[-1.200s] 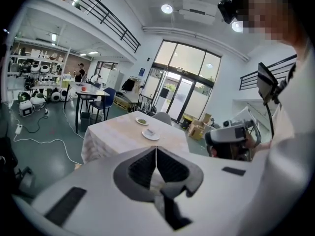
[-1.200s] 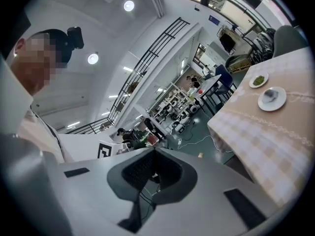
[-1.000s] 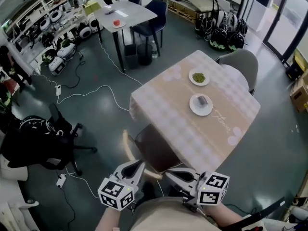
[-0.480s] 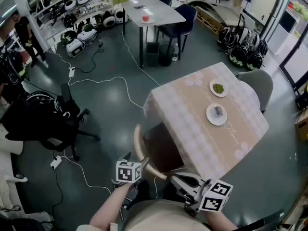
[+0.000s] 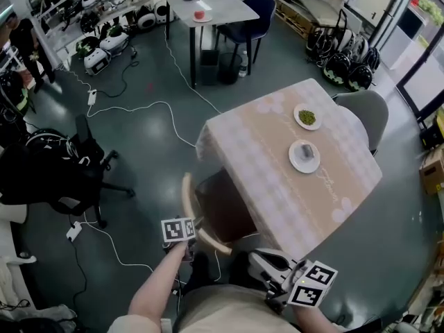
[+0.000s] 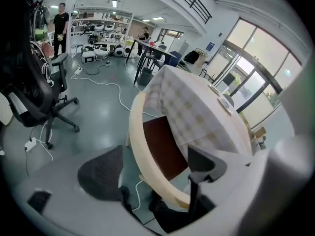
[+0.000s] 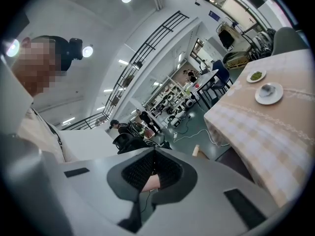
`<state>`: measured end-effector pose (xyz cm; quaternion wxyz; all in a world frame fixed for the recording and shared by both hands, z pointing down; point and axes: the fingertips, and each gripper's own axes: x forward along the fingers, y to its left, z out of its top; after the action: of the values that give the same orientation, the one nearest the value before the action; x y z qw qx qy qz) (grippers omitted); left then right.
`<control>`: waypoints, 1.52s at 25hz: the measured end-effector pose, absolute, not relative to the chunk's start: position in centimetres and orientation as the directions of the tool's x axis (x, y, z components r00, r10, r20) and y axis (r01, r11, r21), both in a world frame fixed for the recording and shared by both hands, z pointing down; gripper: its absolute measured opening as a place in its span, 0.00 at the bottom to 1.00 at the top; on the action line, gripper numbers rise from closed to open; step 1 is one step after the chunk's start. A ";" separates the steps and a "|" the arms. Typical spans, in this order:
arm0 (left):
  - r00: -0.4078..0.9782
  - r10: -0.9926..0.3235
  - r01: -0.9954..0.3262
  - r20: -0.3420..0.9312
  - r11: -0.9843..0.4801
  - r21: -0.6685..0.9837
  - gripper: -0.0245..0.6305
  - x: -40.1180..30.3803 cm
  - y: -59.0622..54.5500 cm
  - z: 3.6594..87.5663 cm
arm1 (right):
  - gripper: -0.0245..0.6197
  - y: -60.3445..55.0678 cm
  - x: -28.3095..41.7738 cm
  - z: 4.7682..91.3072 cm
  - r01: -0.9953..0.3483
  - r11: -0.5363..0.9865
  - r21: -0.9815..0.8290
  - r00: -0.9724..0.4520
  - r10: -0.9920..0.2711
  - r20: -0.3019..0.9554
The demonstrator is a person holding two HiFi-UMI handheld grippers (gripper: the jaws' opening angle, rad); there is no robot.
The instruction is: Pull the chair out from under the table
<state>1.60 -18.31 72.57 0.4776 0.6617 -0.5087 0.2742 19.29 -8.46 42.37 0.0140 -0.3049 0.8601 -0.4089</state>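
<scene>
Left gripper (image 6: 155, 173) is opening, the chair backrest (image 6: 139, 129) between its jaws.

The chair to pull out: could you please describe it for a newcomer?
Find the table with the beige checked cloth. The chair is tucked under its near edge. Unlike the grey chair opposite, it has a curved cream backrest.

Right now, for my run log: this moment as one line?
step: reach | left gripper: jaws opening, chair backrest between, ungripped | right gripper: shut, empty | chair: partly under table
</scene>
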 end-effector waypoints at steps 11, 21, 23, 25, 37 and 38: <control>0.315 -0.336 -0.917 0.887 0.135 0.377 0.67 1.9 -18.4 78.0 | 0.05 -8.9 21.1 43.8 -0.538 0.446 -0.715 -0.800 -0.537 0.267; 0.382 -0.309 -0.882 0.871 0.161 0.444 0.67 1.8 -18.3 80.3 | 0.05 -8.7 19.8 43.9 -0.574 0.435 -0.694 -0.790 -0.517 0.329; 0.394 -0.299 -0.878 0.869 0.158 0.452 0.67 2.1 -18.3 80.6 | 0.05 -8.4 18.9 43.9 -0.572 0.437 -0.694 -0.793 -0.512 0.331; 0.404 -0.288 -0.875 0.869 0.155 0.458 0.67 2.3 -18.4 81.0 | 0.05 -8.1 18.1 44.0 -0.571 0.444 -0.690 -0.797 -0.502 0.336; 0.432 -0.215 -0.870 0.876 0.157 0.468 0.66 3.9 -18.8 82.7 | 0.05 -7.9 19.3 44.6 -0.610 0.393 -0.688 -0.758 -0.543 0.362; 0.430 -0.207 -0.872 0.879 0.157 0.464 0.66 4.0 -18.8 82.9 | 0.05 -7.9 19.5 44.7 -0.611 0.389 -0.690 -0.755 -0.547 0.361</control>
<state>4.04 -18.84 82.88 0.6072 0.5887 -0.4581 0.2737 19.54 -7.89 44.70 -0.0373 -0.3478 0.8324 -0.4298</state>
